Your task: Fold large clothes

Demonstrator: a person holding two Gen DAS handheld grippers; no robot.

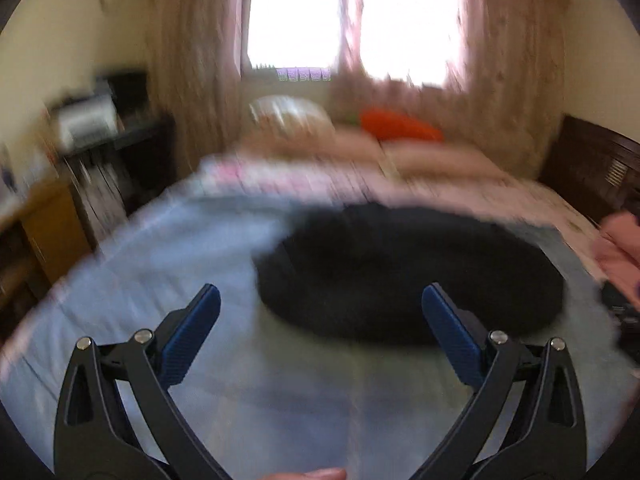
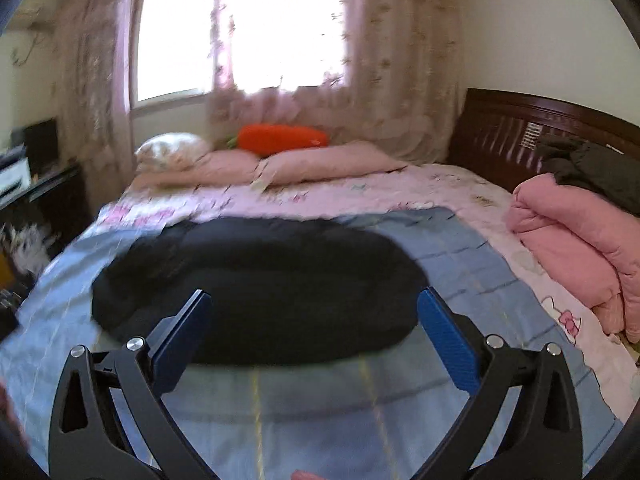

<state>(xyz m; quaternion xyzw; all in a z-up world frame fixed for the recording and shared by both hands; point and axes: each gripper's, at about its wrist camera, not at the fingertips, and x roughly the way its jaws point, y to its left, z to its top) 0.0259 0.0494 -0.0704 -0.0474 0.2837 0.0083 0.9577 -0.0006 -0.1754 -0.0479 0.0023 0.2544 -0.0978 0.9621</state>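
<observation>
A black garment lies as a compact folded oval on the light blue sheet spread over the bed. My left gripper hovers above the sheet near the garment's front left edge, its blue pads wide apart and nothing between them. In the right wrist view my right gripper is held above the garment's near edge, open and empty too. Both views are blurred by motion.
Pink pillows and an orange carrot cushion lie at the far side under the window. A folded pink quilt sits right by the dark headboard. A dark desk with a printer stands left of the bed.
</observation>
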